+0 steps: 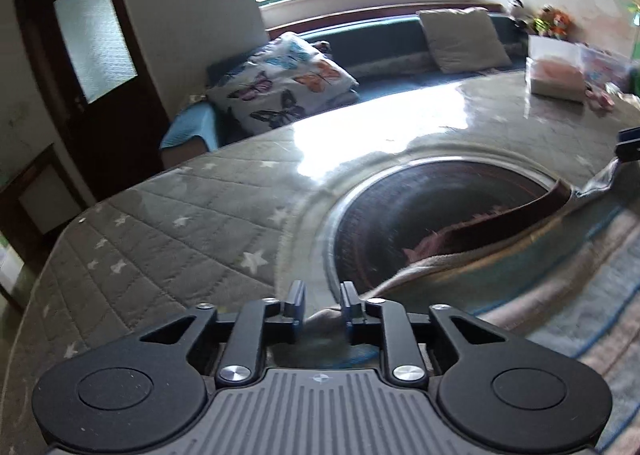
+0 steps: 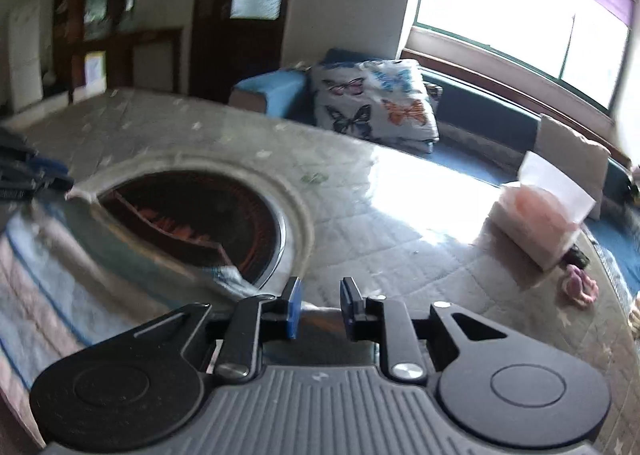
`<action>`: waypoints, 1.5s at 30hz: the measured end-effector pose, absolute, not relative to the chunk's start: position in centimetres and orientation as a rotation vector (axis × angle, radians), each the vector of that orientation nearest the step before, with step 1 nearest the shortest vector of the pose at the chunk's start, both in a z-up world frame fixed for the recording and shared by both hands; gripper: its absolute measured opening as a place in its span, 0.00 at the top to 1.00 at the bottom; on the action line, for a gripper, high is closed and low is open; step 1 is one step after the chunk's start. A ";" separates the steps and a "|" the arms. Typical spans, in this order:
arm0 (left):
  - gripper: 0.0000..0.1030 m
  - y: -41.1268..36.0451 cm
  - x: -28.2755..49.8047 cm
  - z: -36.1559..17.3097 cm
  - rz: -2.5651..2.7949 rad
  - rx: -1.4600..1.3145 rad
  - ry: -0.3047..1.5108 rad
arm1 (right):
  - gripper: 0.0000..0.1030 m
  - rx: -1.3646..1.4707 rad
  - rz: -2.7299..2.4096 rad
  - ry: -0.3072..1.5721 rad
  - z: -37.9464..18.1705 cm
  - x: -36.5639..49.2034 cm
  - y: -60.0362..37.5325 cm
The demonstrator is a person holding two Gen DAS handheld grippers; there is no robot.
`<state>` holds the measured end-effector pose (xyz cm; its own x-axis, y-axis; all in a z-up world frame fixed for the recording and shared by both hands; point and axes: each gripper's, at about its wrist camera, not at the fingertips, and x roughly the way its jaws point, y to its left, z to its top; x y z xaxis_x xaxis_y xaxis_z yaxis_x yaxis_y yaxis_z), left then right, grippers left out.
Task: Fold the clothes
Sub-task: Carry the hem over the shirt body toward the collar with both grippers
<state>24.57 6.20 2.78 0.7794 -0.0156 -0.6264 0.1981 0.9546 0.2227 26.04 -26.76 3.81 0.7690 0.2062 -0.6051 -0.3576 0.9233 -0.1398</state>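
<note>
A striped garment, pale pink, grey and blue (image 1: 580,295), lies stretched across the near part of the round table; it also shows at the left of the right wrist view (image 2: 44,287). My left gripper (image 1: 322,307) is shut on one edge of the garment, with cloth bunched between its blue pads. My right gripper (image 2: 320,305) is shut on another edge, with cloth between its pads. The right gripper's tip shows at the right edge of the left wrist view (image 1: 628,143), pulling the garment edge taut over the table's dark centre.
The round table (image 1: 160,223) has a grey star-quilted cover under a glossy sheet and a dark round heater well (image 1: 432,215) in the middle. A tissue box (image 2: 540,215) and small pink items (image 2: 578,287) stand at the far right. A sofa with a butterfly cushion (image 1: 280,83) is behind.
</note>
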 end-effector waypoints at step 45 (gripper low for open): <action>0.62 3.5 27.2 0.9 -0.185 0.130 0.789 | 0.72 -0.074 0.355 0.725 0.6 28.4 -24.2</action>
<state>27.24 3.48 0.86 0.6897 -0.1165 -0.7146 0.2131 0.9759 0.0466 28.42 -24.16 0.64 0.6915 0.2916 -0.6609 -0.3424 0.9379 0.0556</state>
